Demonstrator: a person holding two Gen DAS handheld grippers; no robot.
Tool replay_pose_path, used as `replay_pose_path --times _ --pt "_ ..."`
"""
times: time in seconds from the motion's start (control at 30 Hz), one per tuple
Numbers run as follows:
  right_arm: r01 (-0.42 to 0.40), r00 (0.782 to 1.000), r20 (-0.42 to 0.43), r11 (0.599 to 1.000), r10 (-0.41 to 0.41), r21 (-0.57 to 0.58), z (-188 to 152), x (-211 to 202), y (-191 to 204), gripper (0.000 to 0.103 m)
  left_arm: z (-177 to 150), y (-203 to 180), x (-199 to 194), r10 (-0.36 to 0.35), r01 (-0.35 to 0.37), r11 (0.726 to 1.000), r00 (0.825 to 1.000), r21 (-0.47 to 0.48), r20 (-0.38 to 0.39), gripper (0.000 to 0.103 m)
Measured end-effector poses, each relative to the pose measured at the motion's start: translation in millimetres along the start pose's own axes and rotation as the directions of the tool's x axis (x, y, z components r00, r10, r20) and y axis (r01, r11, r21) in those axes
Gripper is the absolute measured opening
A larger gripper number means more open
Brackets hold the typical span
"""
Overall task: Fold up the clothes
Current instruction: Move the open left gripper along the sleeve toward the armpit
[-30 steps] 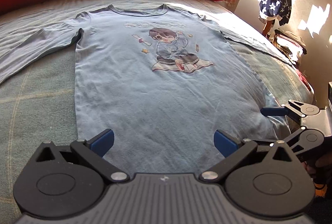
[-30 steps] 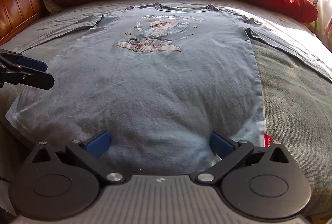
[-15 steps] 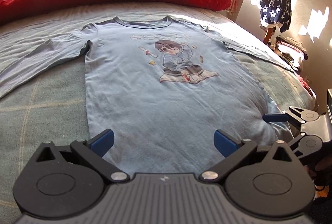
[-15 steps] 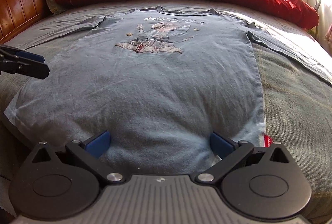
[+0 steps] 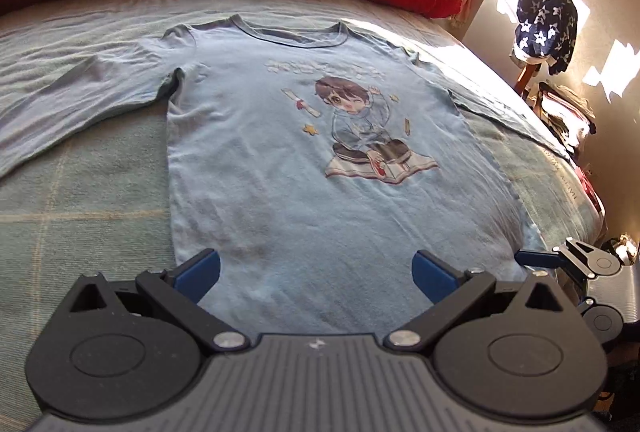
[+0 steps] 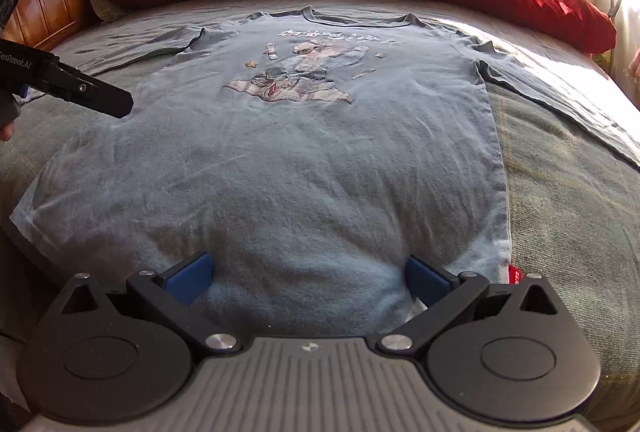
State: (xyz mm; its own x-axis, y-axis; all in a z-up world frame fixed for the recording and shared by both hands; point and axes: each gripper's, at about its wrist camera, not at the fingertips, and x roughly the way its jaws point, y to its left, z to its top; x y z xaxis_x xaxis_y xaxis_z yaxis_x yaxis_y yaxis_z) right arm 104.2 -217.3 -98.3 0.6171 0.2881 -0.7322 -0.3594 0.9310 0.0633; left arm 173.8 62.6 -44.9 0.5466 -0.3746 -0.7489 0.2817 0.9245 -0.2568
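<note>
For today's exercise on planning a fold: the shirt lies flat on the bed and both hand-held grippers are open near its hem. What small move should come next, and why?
Probably lower the left hand-held gripper and right hand-held gripper onto the hem and close. The shirt lies spread face up, both are open, and neither grips cloth yet.
</note>
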Motion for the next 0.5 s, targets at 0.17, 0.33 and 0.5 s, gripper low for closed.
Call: replay_pose_path --times 0.17,0.33,0.5 --pt "-0.027 0.999 0.036 0.996 0.024 0.09 11.2 -10.9 -5.1 0.103 48.8 92.8 -22.5 0.141 -0.126 0.971 0.988 -0.205 0.059 0.101" --pt "0.027 0.998 0.055 0.999 -0.028 0.032 27.5 -13.0 4.8 0.103 68.9 164.3 -10.4 0.202 -0.161 0.915 0.977 -0.371 0.074 0.101" --pt "0.029 0.999 0.028 1.0 -0.029 0.011 36.1 -0.4 12.1 0.103 77.3 219.7 11.1 0.237 -0.171 0.858 0.968 -0.484 0.078 0.101"
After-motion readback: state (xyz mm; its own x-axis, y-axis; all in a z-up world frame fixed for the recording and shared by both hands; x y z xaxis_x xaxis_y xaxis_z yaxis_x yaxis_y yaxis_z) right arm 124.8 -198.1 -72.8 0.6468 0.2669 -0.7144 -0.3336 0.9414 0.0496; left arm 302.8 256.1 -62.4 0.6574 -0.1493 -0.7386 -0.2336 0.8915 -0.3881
